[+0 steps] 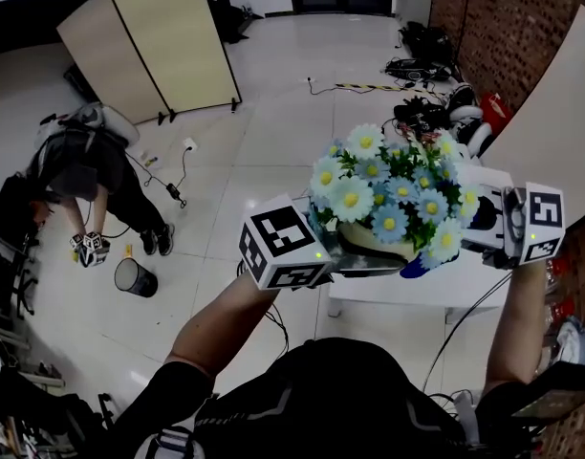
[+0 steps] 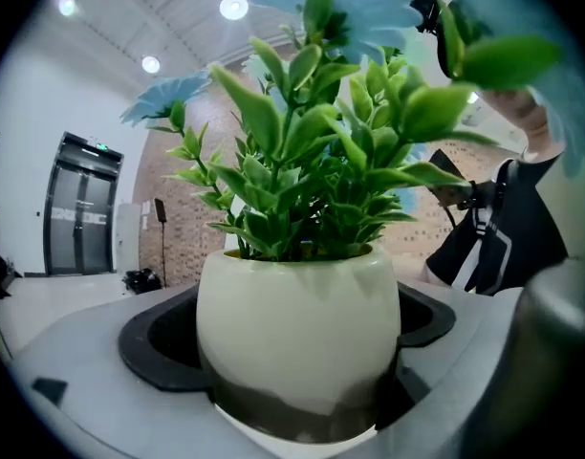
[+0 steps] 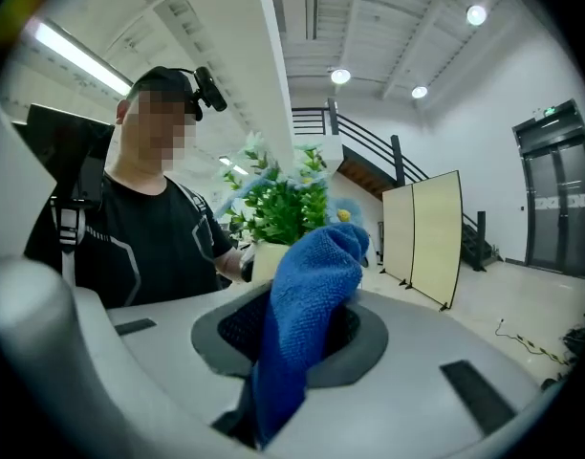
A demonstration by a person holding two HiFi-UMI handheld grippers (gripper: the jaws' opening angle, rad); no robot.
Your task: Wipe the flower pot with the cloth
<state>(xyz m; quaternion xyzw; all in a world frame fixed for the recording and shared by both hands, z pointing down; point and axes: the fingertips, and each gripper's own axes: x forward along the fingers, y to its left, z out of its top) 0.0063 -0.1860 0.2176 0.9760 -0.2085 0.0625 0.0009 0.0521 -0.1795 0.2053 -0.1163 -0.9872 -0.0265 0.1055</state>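
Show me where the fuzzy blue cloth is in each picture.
Head view: the fuzzy blue cloth peeks out right of centre, under the flowers.
Left gripper view: not in it.
Right gripper view: the cloth fills the centre, clamped between the jaws.
Shared landmark: the round white flower pot.

Glossy pot (image 2: 297, 338), nubby terry cloth (image 3: 302, 323)

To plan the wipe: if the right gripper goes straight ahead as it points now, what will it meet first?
Probably the flower pot, just beyond the blue cloth in its jaws; the gap is unclear.
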